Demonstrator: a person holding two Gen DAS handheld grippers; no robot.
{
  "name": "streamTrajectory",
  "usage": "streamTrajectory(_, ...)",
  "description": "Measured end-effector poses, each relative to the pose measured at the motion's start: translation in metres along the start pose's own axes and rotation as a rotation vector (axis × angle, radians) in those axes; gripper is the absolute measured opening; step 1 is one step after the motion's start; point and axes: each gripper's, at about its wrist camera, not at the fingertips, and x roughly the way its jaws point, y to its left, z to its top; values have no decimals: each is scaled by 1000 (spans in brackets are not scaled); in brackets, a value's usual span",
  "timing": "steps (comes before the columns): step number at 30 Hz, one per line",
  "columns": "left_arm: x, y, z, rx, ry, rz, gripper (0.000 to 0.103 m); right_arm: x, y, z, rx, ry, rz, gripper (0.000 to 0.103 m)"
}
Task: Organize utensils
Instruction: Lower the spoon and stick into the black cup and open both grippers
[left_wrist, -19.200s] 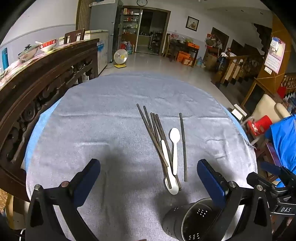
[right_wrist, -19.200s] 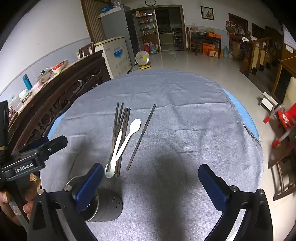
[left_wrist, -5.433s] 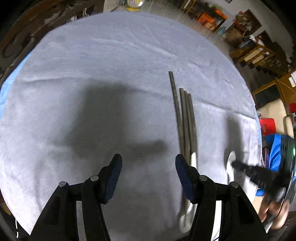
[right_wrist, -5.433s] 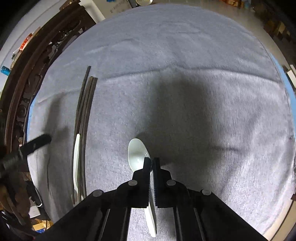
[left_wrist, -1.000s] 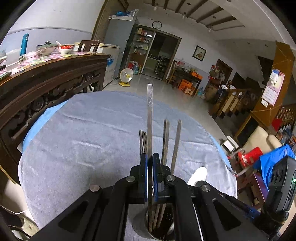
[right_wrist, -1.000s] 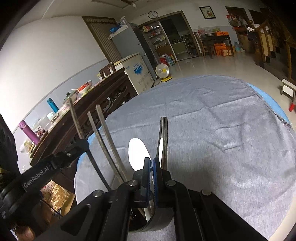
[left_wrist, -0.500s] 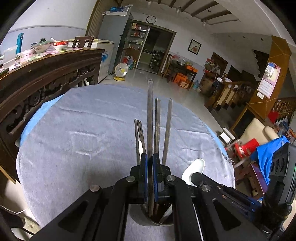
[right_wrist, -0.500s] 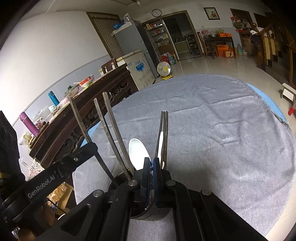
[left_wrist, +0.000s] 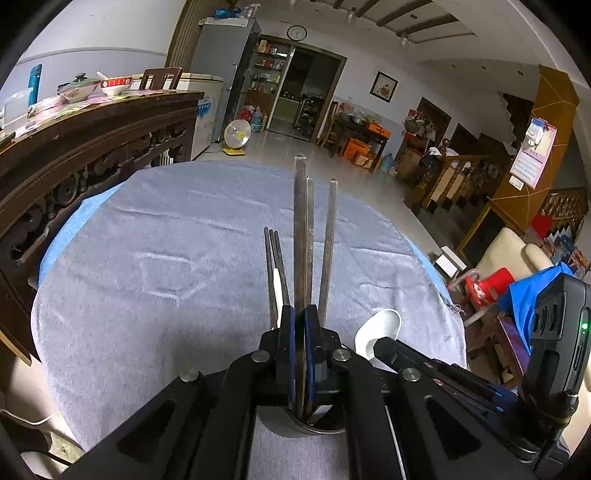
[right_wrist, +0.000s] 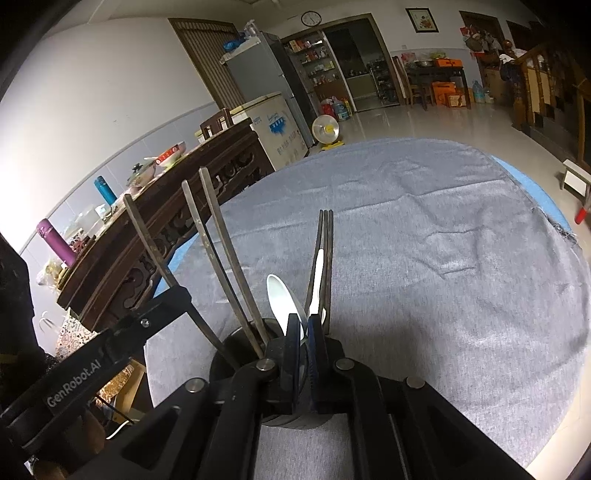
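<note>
A chopstick (left_wrist: 300, 229) is being clamped by the left tool (left_wrist: 300, 354) over the utensil holder (right_wrist: 236, 350), while the right tool (right_wrist: 303, 354) is being opened around a white spoon (right_wrist: 282, 295).

We count six chopsticks: three standing in the holder (left_wrist: 321, 428), one of them (left_wrist: 300, 236) clamped by a tool, and three lying together (left_wrist: 275, 258) on the surface. We count two white spoons: one (right_wrist: 282, 299) over the holder, one (left_wrist: 276, 291) among the lying chopsticks. One holder, two tools.
</note>
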Motion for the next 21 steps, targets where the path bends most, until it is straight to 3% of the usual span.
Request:
streamTrajectory(7, -4, -1, 1, 4, 6, -8, 7, -2, -2, 1, 10, 2, -3, 7)
streamTrajectory(9, -7, 0, 2, -2, 10, -17, 14, -4, -3, 2, 12, 0, -6, 7)
streamTrajectory(10, -9, 0, 3, -5, 10, -22, 26, -5, -3, 2, 14, -3, -7, 13)
streamTrajectory(11, -12, 1, 4, -13, 2, -25, 40, -6, -4, 1, 16, -6, -5, 26)
streamTrajectory(12, -16, 2, 5, -17, -8, -26, 44, -8, -4, 1, 17, -10, -2, 32)
streamTrajectory(13, -21, 2, 6, -20, -23, -28, 46, -10, -5, 1, 21, -18, -2, 37)
streamTrajectory(16, -33, 5, 11, -32, -43, -41, 47, -17, -10, 2, 42, -34, 5, 37)
streamTrajectory(19, -51, 17, 19, -74, -96, -37, 56, -28, -19, 5, 68, -55, 2, 39)
streamTrajectory(21, -60, 26, 23, -108, -129, -26, 57, -33, -27, 7, 94, -68, 1, 46)
